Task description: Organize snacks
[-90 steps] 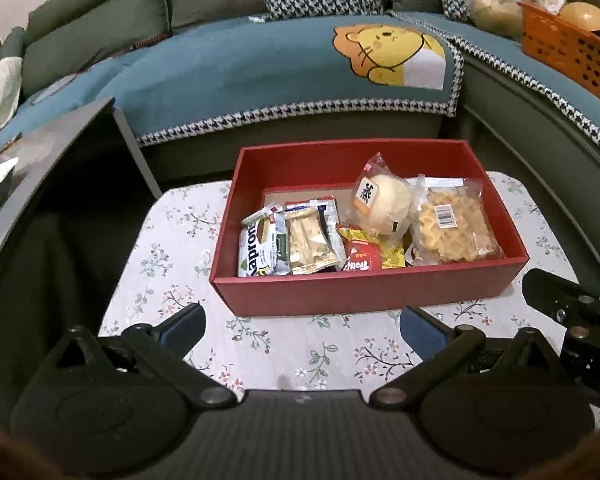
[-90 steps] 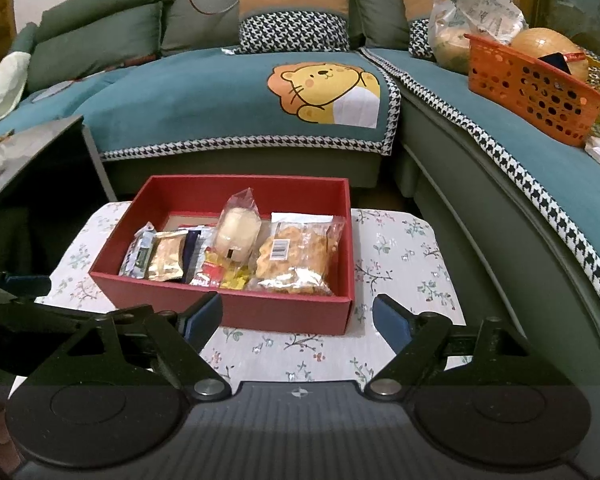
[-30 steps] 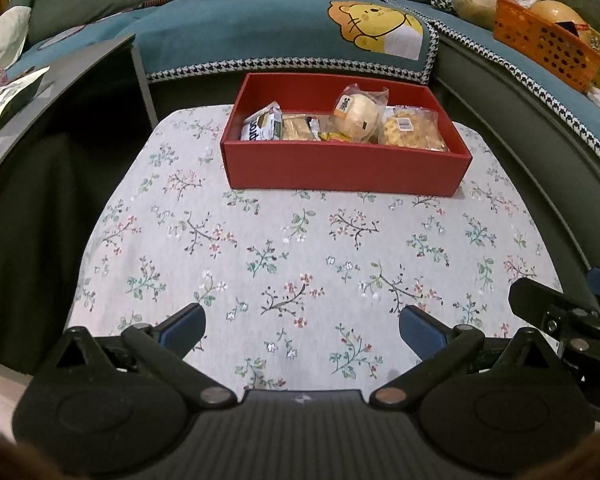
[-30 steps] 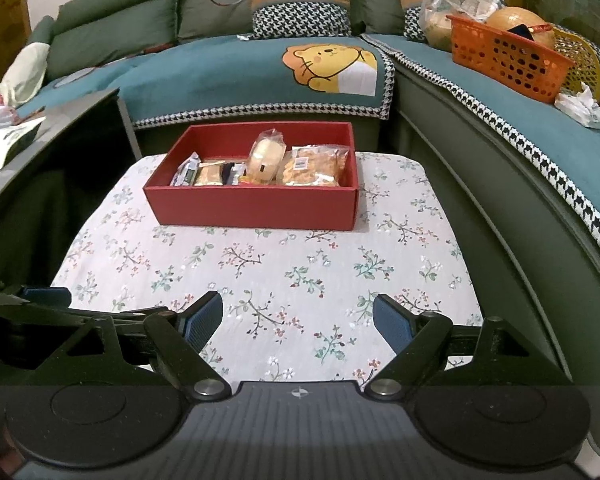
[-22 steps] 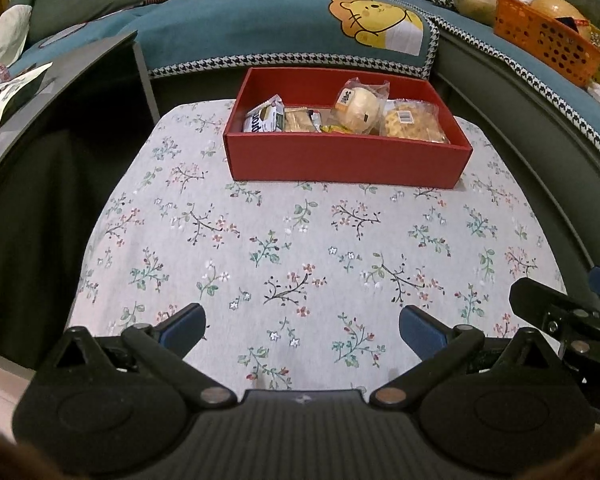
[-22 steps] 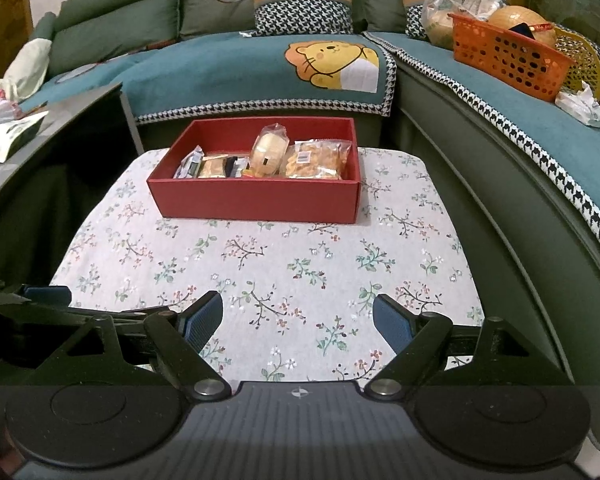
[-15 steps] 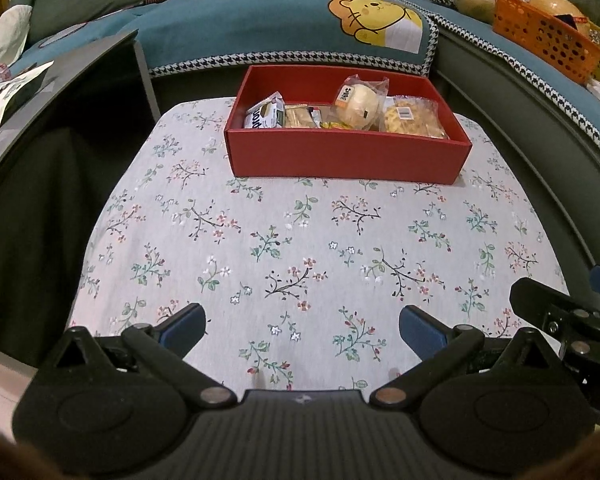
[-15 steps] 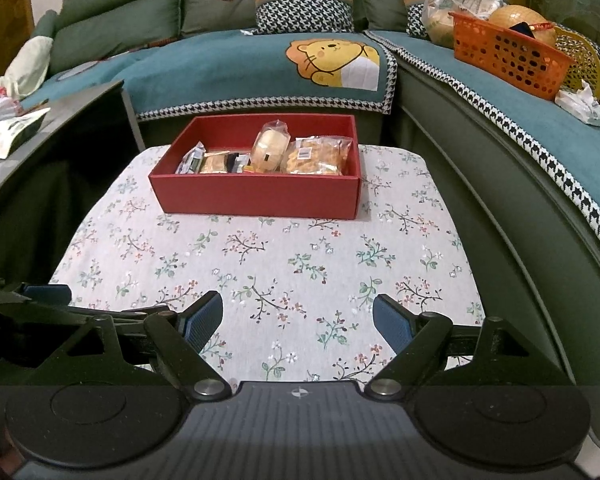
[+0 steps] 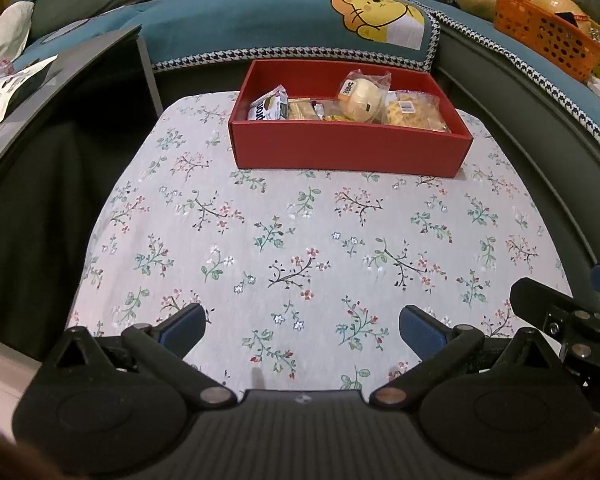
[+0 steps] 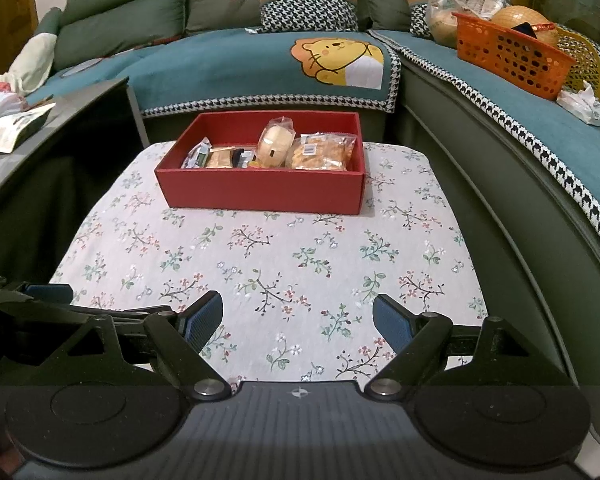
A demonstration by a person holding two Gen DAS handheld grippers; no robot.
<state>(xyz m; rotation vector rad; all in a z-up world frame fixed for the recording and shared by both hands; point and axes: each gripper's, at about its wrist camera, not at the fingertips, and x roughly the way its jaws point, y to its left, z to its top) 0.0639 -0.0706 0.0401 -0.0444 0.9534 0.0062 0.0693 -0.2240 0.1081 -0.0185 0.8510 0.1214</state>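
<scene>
Three seconds back the red box (image 9: 350, 148) sat right under my tools; both have since drawn away from it, and bare flowered cloth now fills the space between. For the last second neither view has shifted much. My left tool (image 9: 300, 326) hangs over the near edge of the surface (image 9: 300, 240), blue pads spread wide with nothing between them. My right tool (image 10: 298, 318) is likewise spread and empty, just beside the left one.

Inside the box, at the far end of the surface, the snacks lie in a row: a wafer pack (image 9: 269, 108) at the left, a golden packet (image 9: 302, 109) next to it, a wrapped bun (image 9: 364, 96) standing tilted in the middle, and a bag of waffles (image 9: 414, 112) at the right. Small yellow and red packets peek out under the bun, too hidden to read.

Behind the surface runs a sofa with a teal cover (image 10: 236, 64) bearing a cartoon lion (image 10: 338, 62). An orange basket (image 10: 508, 56) rests on the sofa's right wing.
</scene>
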